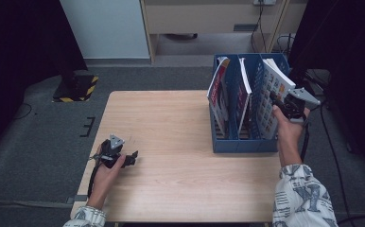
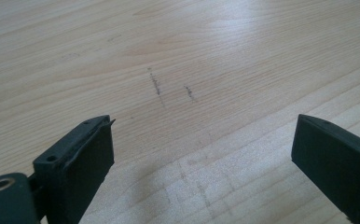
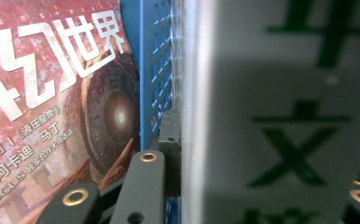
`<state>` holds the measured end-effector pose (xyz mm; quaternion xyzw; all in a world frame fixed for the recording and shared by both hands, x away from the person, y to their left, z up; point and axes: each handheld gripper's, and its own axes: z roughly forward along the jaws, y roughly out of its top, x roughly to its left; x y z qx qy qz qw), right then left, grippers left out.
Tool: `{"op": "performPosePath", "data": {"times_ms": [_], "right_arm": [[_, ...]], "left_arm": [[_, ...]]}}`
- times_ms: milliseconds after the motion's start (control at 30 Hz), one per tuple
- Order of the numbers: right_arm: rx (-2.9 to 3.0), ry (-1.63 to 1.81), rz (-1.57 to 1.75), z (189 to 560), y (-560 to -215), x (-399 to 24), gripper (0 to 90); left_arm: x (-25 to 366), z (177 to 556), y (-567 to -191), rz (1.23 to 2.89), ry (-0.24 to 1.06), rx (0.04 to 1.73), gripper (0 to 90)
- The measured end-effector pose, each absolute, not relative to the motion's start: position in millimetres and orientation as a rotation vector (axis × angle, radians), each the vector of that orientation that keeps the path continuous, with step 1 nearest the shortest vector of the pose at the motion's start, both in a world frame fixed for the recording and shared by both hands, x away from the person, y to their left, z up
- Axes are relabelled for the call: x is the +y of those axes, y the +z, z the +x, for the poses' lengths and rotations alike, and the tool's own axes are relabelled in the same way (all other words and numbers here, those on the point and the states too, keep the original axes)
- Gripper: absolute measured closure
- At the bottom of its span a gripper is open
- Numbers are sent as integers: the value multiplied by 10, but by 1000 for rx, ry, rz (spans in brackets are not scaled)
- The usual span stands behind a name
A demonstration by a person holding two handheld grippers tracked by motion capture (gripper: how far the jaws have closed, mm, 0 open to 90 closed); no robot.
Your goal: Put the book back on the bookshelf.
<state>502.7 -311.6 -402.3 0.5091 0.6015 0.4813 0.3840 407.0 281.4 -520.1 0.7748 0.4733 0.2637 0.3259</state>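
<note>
A blue file rack (image 1: pixel 237 144) stands on the right side of the wooden table (image 1: pixel 161 123). A white book with a colourful cover (image 1: pixel 273 94) leans in its rightmost slot, and my right gripper (image 1: pixel 277 101) is shut on its upper edge. In the right gripper view, the left jaw presses the book's page edge (image 3: pixel 285 116) beside a blue perforated divider (image 3: pixel 155 70). My left gripper (image 1: pixel 132 157) rests near the table's front left, jaws pointing right. In the left gripper view, my left gripper (image 2: pixel 201 154) stands open over bare wood, with nothing between the jaws.
A red magazine (image 1: pixel 218 90) leans in the rack's left slot, also seen close up as a red cover (image 3: pixel 52 93). A second thin magazine (image 1: pixel 243 92) stands in the middle slot. Dark curtains flank the table, and a yellow-black base (image 1: pixel 76 87) sits on the floor at the far left.
</note>
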Motion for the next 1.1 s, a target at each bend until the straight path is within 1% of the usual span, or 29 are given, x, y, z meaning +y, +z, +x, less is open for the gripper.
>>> {"op": "performPosePath", "data": {"times_ms": [500,833,1100], "right_arm": [[1587,1217,1258,4893,-4080,-3067,736],[1600,1266,1248,4850,-4006,-3080,711],[1592,1271,1242,4858,-3987,-3050,730]], "left_arm": [[2803,4067,-5192,2029,691,1236,52],[2800,4067,-5191,2027,687,1234,52],[2810,4065,-5180,2021,690,1235,52]]}}
